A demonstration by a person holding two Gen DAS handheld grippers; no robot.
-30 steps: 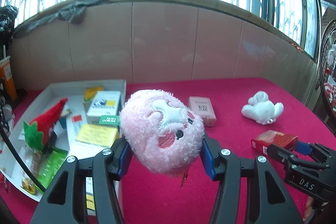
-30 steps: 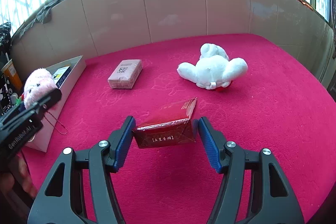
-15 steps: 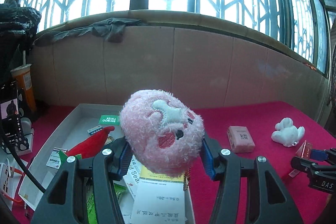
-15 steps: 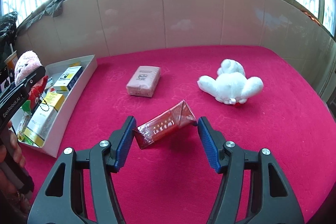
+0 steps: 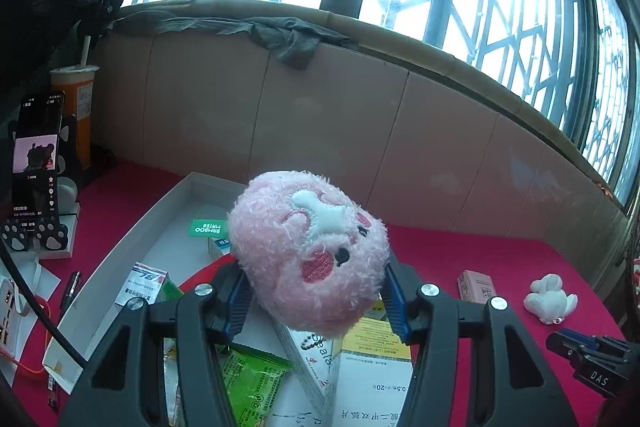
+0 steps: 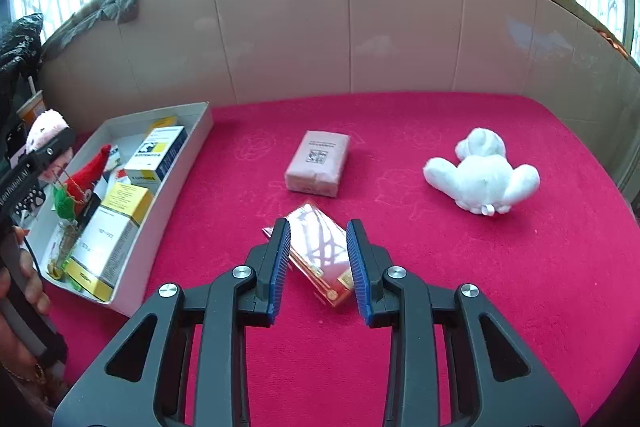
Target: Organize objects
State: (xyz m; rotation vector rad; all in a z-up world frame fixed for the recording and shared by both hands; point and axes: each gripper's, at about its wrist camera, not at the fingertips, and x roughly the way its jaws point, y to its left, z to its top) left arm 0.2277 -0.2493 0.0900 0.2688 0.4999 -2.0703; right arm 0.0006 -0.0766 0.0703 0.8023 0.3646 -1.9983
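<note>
Right claw (image 6: pixel 317 259): my jaws have just closed, clenched on the red packet (image 6: pixel 316 255), low centre of frame.
Left claw (image 5: pixel 314 301): I'm gripping the pink plush (image 5: pixel 308 251), centre frame.
White box (image 6: pixel 168 211): left of frame, holding cartons.
Pink pack (image 6: pixel 318 163): centre, on the red surface (image 6: pixel 440 267).
White plush (image 6: pixel 482 177): right, further back.

A pink plush (image 5: pixel 308 251), a white plush (image 6: pixel 484 175), a glossy red packet (image 6: pixel 318 255), a crimson cloth (image 6: pixel 480 267) and a white tray (image 6: pixel 160 223).
</note>
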